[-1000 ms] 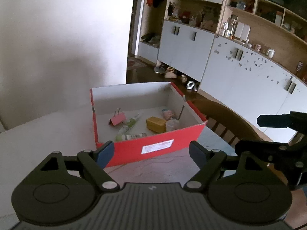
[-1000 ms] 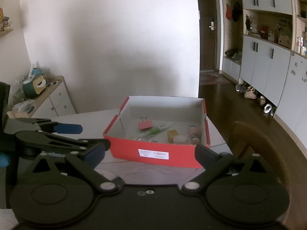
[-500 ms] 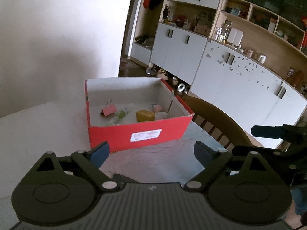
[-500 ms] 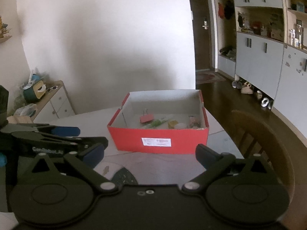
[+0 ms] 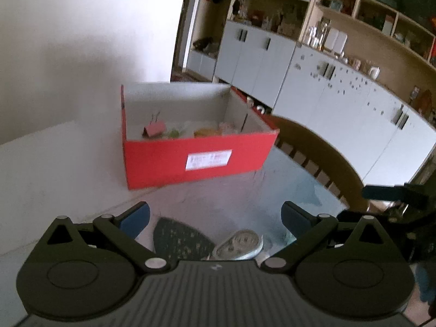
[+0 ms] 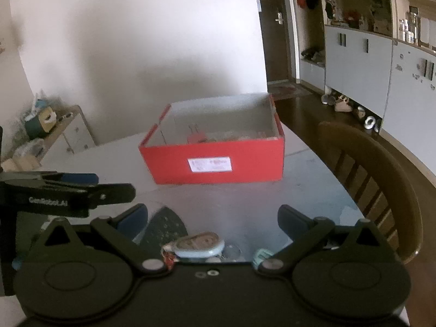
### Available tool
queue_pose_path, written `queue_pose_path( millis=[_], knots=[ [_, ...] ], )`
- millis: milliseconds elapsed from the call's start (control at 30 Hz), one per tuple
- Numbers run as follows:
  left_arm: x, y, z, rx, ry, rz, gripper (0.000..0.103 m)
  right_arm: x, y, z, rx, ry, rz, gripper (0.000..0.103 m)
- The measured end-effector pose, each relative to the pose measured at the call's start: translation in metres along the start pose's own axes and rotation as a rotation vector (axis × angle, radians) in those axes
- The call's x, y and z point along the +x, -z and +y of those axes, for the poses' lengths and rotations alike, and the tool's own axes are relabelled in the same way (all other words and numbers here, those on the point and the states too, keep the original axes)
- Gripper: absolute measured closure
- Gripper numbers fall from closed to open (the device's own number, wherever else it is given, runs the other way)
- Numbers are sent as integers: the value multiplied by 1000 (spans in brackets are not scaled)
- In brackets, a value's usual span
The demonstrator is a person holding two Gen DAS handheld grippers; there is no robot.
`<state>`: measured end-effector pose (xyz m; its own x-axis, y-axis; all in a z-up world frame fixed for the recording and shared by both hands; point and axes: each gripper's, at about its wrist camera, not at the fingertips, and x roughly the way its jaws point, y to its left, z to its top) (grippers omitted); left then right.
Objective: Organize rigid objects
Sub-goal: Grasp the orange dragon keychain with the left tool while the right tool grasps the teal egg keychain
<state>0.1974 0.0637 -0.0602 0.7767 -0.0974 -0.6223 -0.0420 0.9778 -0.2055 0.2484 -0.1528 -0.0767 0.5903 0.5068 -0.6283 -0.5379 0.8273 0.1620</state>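
Observation:
A red cardboard box [image 5: 196,160] [image 6: 215,163] stands on the table ahead of both grippers. It holds a pink binder clip [image 5: 154,130], a yellow block [image 5: 207,131] and other small items. My left gripper [image 5: 215,218] is open and empty. My right gripper [image 6: 212,218] is open and empty. Close under both lie a dark speckled flat piece [image 5: 179,238] [image 6: 166,226] and a light blue oval case [image 6: 199,246] [image 5: 238,244]. The left gripper also shows at the left in the right wrist view [image 6: 68,190].
A wooden chair [image 6: 370,169] stands at the table's right edge. White cabinets [image 5: 340,98] and shelves line the right wall. A low sideboard with clutter [image 6: 51,130] is at the far left. The table [image 5: 54,169] spreads around the box.
Both grippers have drawn back and lower from the red box. The dark piece and the blue oval case have come into view under the fingers. Both stay open.

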Motion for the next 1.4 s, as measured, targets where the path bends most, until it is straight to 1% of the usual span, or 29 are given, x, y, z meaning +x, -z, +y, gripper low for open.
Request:
queue_pose_path(
  millis=[100,333,433,500,633,733,833,933,1167,1300,1333,1400],
  knots=[
    [7,13,-1,10,-9,27,0,7,10,-4,-1,24,14,1],
    [26,47,2,-21,-24,93,0,27,30,-17,17,66,78,3],
    [32,60,-1,-10,-48,113,0,35,39,-21,18,82,102,4],
    [38,67,-3,-3,-65,129,0,42,44,-24,15,86,119,5],
    [47,80,-2,-24,-69,159,0,56,51,-31,16,100,144,9],
    [54,91,-6,-8,-109,181,0,66,54,-37,15,104,161,11],
    [62,101,-7,-10,-111,216,0,77,57,-41,-2,109,180,13],
    [69,108,-8,-13,-128,230,0,87,59,-44,-20,118,199,15],
    [78,117,-8,-33,-151,235,1,106,61,-51,-41,105,243,23],
    [81,117,-11,-31,-157,233,1,112,61,-54,-46,93,253,33],
    [82,117,-12,-30,-163,234,2,113,61,-54,-50,91,253,33],
    [83,117,-13,-31,-169,232,8,115,61,-54,-60,87,257,39]
  ],
)
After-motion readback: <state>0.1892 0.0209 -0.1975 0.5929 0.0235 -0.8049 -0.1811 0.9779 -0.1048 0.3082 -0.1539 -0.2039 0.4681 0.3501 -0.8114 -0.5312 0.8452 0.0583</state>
